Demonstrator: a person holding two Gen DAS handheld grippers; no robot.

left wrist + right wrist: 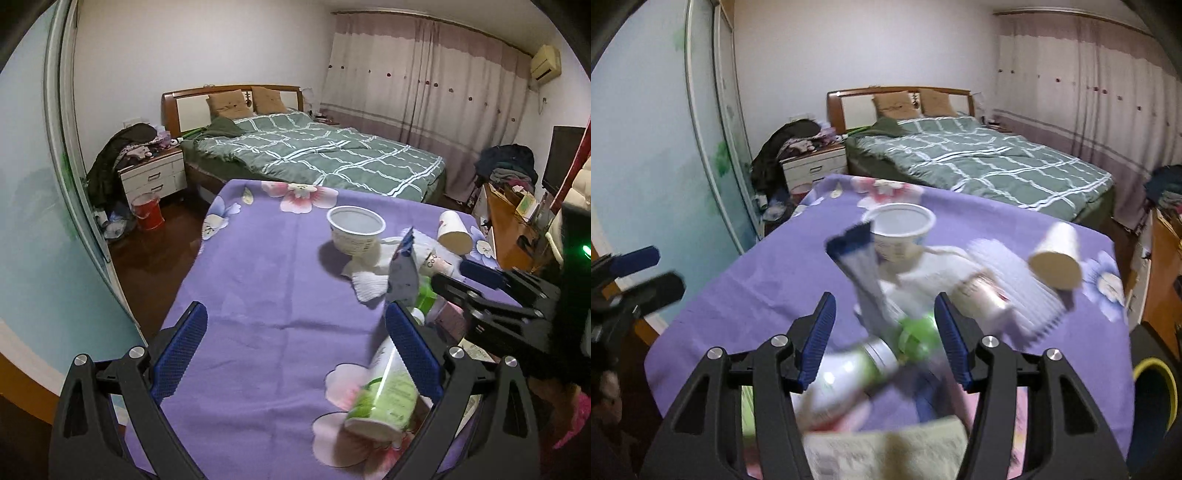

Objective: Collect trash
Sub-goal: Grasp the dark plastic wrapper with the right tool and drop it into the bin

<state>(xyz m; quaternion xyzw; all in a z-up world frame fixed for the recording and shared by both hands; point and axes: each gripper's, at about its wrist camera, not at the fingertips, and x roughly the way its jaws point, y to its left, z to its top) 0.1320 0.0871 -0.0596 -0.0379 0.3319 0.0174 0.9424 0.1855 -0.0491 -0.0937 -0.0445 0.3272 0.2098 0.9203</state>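
Green bottle (384, 398) on purple tablecloth (258, 288), bed (314, 155) behind.

Both wrist cameras look forward along their own fingers, angled down across the table (258, 280) toward the bed (317, 155) beyond it. The left view sits low over the table's near left part; the right view sits low over its near right part, close above the litter and blurred. Both share the table top, the tub (355, 229) (900, 230), the tipped cup (453, 230) (1057, 260) and the bed (979, 155).
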